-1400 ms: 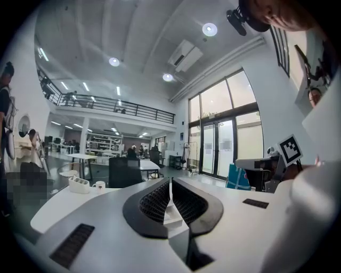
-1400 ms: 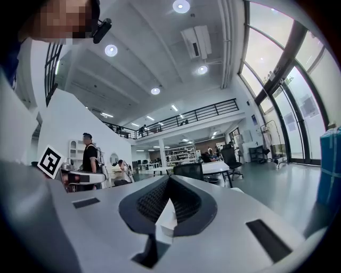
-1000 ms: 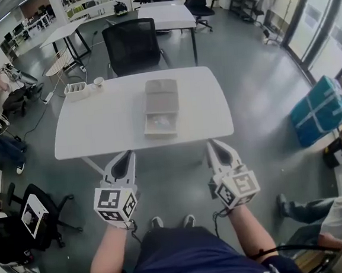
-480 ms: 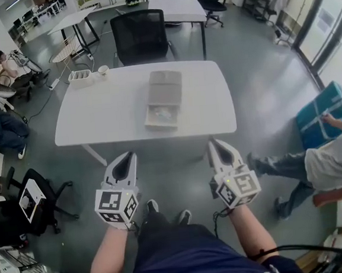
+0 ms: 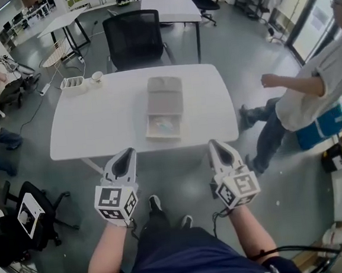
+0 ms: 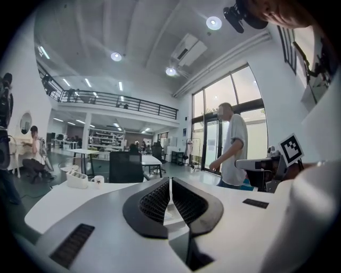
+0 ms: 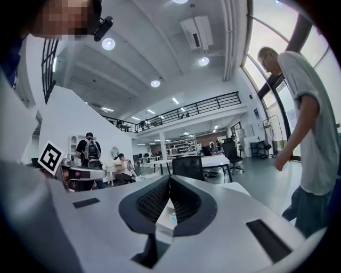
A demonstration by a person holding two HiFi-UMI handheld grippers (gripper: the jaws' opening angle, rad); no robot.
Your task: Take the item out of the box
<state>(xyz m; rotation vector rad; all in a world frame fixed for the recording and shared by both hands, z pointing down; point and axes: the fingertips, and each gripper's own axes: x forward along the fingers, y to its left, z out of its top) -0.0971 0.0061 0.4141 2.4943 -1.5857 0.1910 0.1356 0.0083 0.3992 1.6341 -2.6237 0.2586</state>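
Both grippers were held short of the table's (image 5: 92,125) near edge. The left gripper (image 5: 124,156) and the right gripper (image 5: 217,147) each had their jaws pressed together, with nothing between them. The box (image 5: 164,108) was seen lying open near the table's middle, its lid folded back toward the far edge. The item (image 5: 162,126) rested in the half closer to the near edge. If closed jaws were brought down, the item would likely only be pushed, or the light box skidded toward the far edge — opening would be needed first. A passer-by (image 5: 312,85) was seen off the right edge — a wide right-hand reach might be obstructed.
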